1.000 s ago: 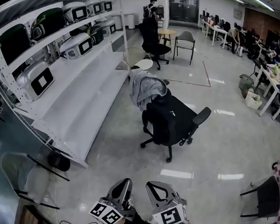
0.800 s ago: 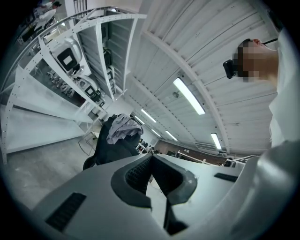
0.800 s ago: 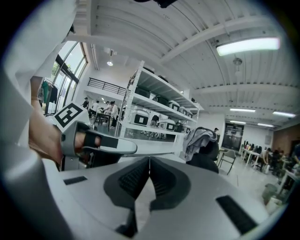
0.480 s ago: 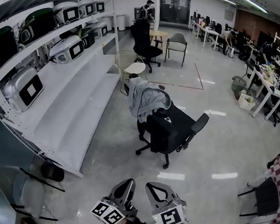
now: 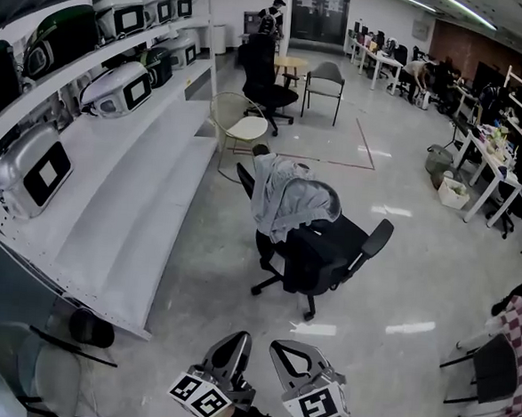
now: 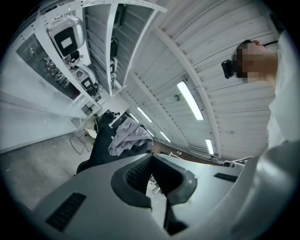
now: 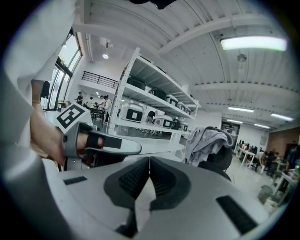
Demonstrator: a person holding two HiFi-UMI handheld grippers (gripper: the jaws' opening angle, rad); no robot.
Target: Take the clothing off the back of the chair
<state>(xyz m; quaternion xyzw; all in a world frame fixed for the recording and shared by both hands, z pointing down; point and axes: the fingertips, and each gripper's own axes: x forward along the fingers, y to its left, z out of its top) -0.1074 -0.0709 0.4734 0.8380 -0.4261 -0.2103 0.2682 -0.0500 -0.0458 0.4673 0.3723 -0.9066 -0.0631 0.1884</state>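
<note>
- Far L: white shelving rack (image 5: 127, 212), boxy white appliances (image 5: 118, 89) on its upper shelves.
- L gripper (image 5: 236, 342): bottom centre of head view, jaws pressed together, nothing btwn them, well apart from the chair.
- R gripper (image 5: 280, 349): just beside L one, jaws also together, empty.
- Centre: grey clothing (image 5: 284, 196) draped over the back of black office chair (image 5: 325, 252), hanging down over the backrest; neither gripper touches it.
- R edge: desks (image 5: 500, 166) w/ clutter on top.
</note>
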